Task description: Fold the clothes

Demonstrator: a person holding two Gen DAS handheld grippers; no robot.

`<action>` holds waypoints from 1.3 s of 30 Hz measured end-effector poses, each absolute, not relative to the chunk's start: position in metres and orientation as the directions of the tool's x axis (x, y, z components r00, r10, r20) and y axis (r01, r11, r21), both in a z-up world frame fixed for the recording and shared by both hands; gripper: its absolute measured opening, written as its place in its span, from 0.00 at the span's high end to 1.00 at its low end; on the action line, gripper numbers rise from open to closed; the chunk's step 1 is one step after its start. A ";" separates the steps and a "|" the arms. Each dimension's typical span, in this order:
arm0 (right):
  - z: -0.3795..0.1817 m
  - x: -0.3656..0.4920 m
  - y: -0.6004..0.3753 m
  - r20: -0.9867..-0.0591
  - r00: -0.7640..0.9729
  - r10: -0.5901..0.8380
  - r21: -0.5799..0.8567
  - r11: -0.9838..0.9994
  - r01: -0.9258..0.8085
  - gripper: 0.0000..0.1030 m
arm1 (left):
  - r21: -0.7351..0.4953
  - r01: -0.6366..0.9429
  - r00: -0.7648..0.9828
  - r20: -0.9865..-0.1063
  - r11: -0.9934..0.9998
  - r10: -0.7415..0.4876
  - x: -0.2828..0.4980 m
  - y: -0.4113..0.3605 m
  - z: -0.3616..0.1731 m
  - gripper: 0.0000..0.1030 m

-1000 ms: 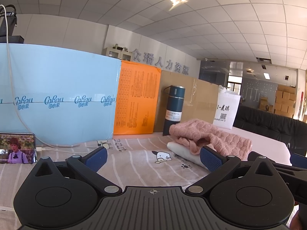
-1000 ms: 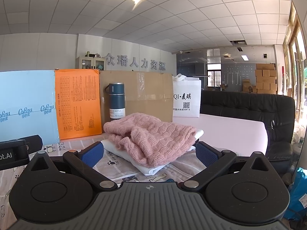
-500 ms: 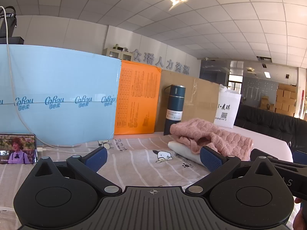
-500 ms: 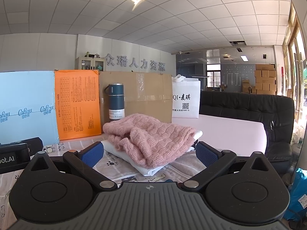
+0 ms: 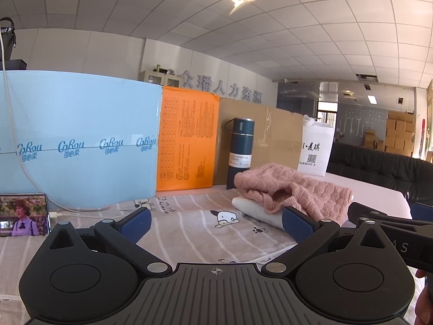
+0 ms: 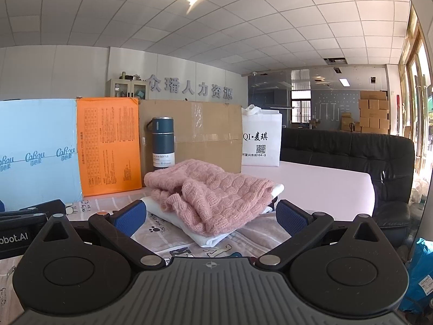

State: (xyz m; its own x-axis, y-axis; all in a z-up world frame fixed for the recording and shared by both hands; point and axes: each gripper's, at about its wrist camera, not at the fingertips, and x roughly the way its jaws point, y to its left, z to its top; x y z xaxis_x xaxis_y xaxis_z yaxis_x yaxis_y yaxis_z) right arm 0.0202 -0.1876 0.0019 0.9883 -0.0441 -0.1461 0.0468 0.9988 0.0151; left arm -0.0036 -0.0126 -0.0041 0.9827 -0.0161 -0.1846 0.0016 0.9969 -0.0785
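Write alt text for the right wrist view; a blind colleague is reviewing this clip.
A loosely folded pink knit sweater lies on folded white clothing on a patterned cloth, straight ahead of the open, empty right tool. Behind it a dark blue bottle stands against cardboard, with an orange panel beside it.

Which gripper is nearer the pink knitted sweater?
Right. The right gripper faces the pink knitted sweater head-on; the left gripper sits off to its left, open.
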 end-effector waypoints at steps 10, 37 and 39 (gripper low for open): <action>0.002 0.016 -0.202 -0.151 0.987 -0.048 0.039 0.998 0.054 0.00 | -0.033 -0.040 0.988 -0.152 0.999 0.035 -0.013 -0.013 0.000 0.00; 0.014 -0.025 -0.174 -0.116 0.894 0.432 0.157 0.897 -0.413 0.00 | 0.071 -0.334 0.942 0.006 0.940 0.335 -0.136 0.019 0.035 0.00; 0.015 -0.033 -0.167 -0.098 0.854 0.511 0.161 0.855 -0.493 0.00 | 0.049 -0.398 0.917 0.063 0.916 0.395 -0.155 0.030 0.033 0.00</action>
